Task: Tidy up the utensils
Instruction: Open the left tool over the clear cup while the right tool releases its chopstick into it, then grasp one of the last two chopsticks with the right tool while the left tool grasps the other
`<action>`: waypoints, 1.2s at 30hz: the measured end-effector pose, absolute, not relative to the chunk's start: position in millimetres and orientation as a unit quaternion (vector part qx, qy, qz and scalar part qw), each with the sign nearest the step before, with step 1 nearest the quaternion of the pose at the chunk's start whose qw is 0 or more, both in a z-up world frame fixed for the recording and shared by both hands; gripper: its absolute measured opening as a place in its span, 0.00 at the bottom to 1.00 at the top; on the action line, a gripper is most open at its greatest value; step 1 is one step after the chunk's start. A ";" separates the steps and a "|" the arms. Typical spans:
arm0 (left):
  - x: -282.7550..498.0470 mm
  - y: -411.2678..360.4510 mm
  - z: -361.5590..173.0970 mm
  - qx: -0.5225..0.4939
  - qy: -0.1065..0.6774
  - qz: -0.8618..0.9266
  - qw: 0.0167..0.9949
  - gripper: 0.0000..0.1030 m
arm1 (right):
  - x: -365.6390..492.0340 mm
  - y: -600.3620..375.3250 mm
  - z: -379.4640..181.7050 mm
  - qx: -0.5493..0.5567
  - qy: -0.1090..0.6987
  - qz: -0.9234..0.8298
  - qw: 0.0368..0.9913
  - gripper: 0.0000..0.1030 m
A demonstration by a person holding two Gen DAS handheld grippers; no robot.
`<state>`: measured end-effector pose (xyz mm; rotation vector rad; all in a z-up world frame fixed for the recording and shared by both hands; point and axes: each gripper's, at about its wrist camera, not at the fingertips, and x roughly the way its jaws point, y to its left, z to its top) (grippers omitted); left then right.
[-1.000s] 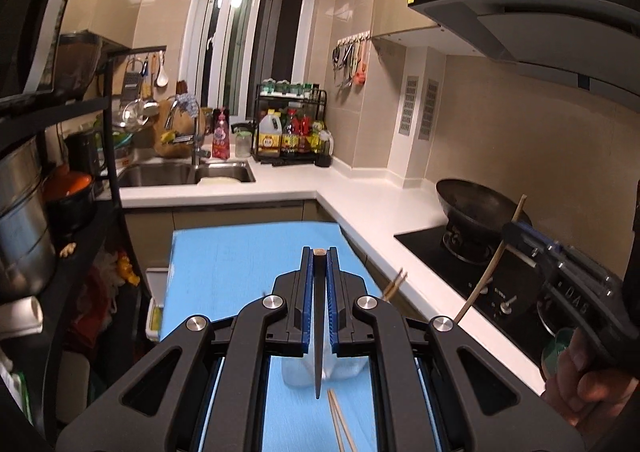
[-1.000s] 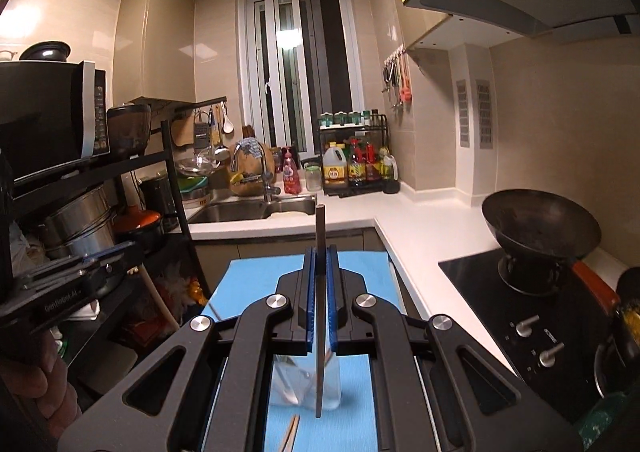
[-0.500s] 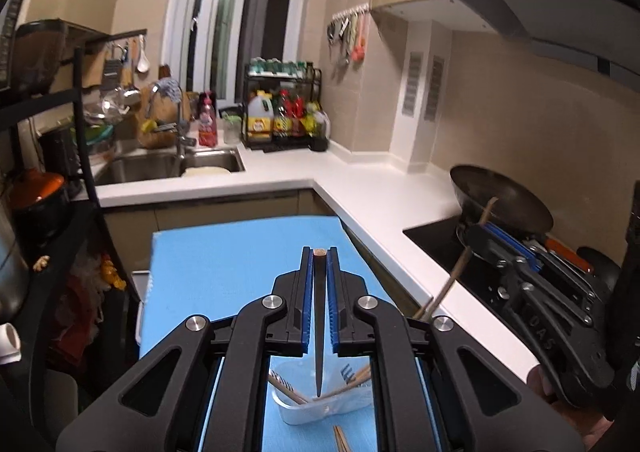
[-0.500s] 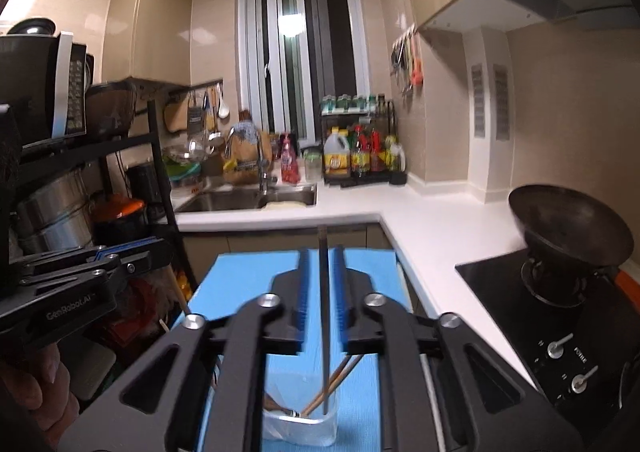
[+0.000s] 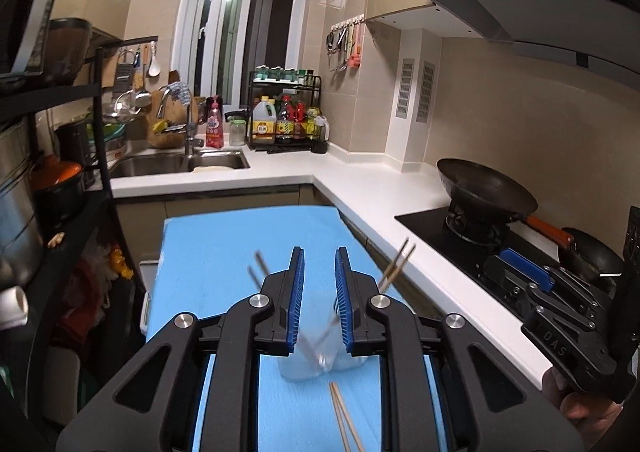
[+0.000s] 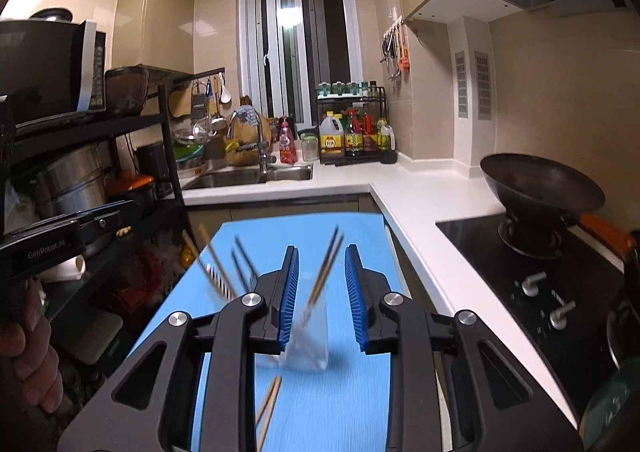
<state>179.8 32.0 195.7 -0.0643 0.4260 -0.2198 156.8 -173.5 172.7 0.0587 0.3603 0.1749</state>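
Left wrist view: my left claw (image 5: 319,302) is spread wide, nothing in it, hanging over one clear cup (image 5: 320,362) on the blue table (image 5: 224,244). Chopsticks in the cup (image 5: 396,262) lean out both sides (blurred, can't count exactly). Two loose chopsticks (image 5: 346,418) lie flat on the table just in front of the cup. My right claw (image 6: 322,294) is released too, empty, over the same cup (image 6: 308,348), with the loose pair (image 6: 267,408) below it. One wok (image 6: 540,188) sits on the stove.
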 end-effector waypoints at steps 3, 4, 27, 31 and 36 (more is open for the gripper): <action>153.4 36.2 168.0 -0.040 0.223 -0.100 0.969 0.15 | 126.0 -171.7 141.1 0.040 0.200 0.091 0.975 0.19; 142.4 37.7 155.0 -0.043 0.227 -0.095 0.968 0.15 | 117.4 -171.2 130.8 0.044 0.206 0.089 0.974 0.15; 48.3 59.3 -16.6 -0.065 0.303 0.008 0.951 0.10 | 51.6 -95.3 -43.2 0.023 0.333 0.115 0.936 0.24; 47.6 55.6 -20.4 -0.068 0.302 0.003 0.951 0.10 | 52.4 -94.4 -47.9 0.014 0.342 0.106 0.934 0.24; 45.7 45.5 -22.3 -0.066 0.298 -0.015 0.952 0.10 | 52.4 -101.5 -48.0 0.011 0.343 0.097 0.934 0.05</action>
